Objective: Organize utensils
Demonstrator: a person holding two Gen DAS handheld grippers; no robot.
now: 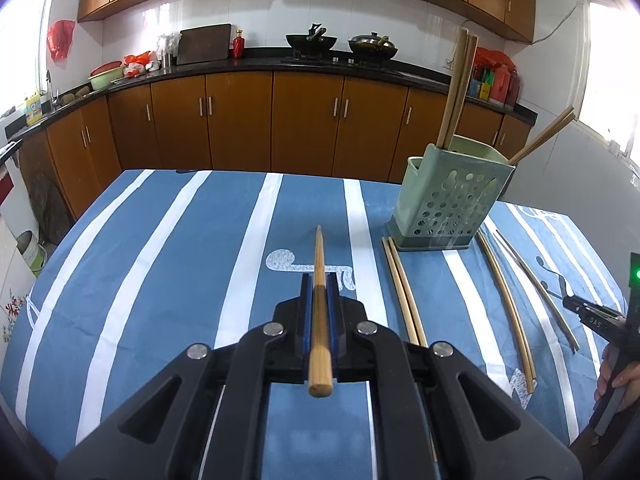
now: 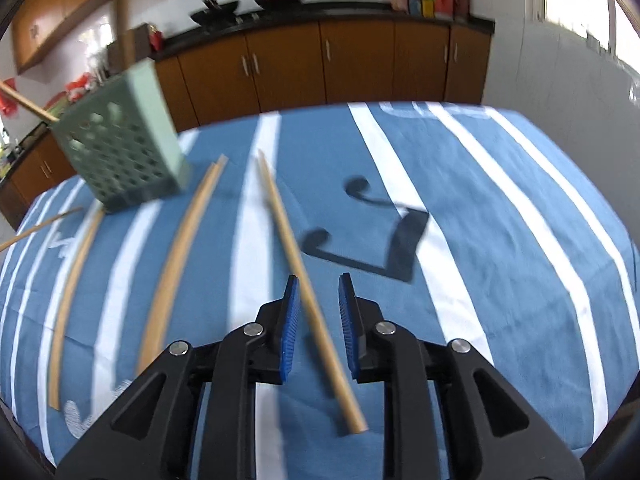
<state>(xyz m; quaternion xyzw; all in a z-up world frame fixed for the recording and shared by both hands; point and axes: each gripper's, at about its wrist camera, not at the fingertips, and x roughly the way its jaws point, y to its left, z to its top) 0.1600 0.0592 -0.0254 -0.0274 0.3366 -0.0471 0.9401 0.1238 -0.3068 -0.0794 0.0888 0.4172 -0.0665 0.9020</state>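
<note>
Covering the table: blue cloth (image 1: 160, 248) with white stripes
Room: kitchen, brown cabinets (image 1: 240, 120), black counter (woks on it)
Left gripper (image 1: 319, 288): clamped on one chopstick (image 1: 319, 264), above the cloth
Right gripper (image 2: 318, 292): pads apart, a chopstick (image 2: 316, 320) loose between them
Holder (image 1: 452, 196): green, upright, chopsticks inside; more chopsticks (image 1: 402, 292) lie beside it

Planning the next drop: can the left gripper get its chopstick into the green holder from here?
Probably yes. The left gripper is shut on the chopstick, and nothing stands between it and the holder, whose top is open beside the chopsticks inside.
</note>
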